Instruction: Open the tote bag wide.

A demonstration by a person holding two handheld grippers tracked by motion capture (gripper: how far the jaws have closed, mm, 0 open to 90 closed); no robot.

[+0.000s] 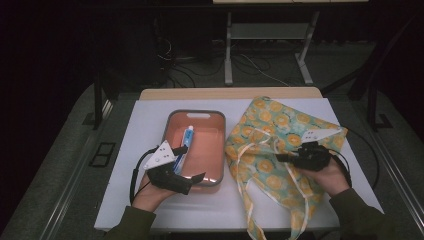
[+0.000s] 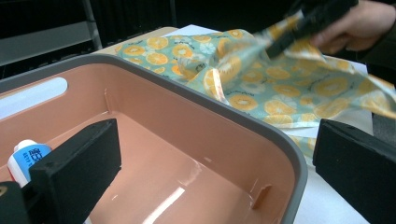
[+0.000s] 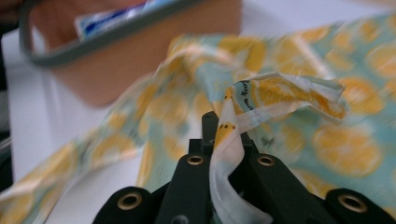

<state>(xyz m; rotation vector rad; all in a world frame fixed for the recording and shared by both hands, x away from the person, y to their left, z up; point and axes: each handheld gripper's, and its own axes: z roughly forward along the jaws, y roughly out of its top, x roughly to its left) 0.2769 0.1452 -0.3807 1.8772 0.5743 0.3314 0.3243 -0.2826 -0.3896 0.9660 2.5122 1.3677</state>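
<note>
An orange-slice print cloth bag [image 1: 270, 125] lies on the right half of the white table [image 1: 145, 125]. My right gripper [image 1: 278, 158] is shut on one of its straps [image 3: 229, 158], which runs up between the jaws and lifts off the bag [image 3: 345, 149]. A salmon bin with a grey rim [image 1: 195, 113] stands at the centre, with a blue and white tube [image 1: 186, 140] lying in it. My left gripper [image 1: 194, 162] is open at the bin's near side. In the left gripper view one jaw is inside the bin [image 2: 224, 112] near the tube [image 2: 25, 156], the other outside its wall.
The bag's second strap [image 1: 250, 210] trails to the table's front edge. Bare white table surface lies left of the bin and behind it. A metal stand [image 1: 229, 55] and cables are on the dark floor beyond the table.
</note>
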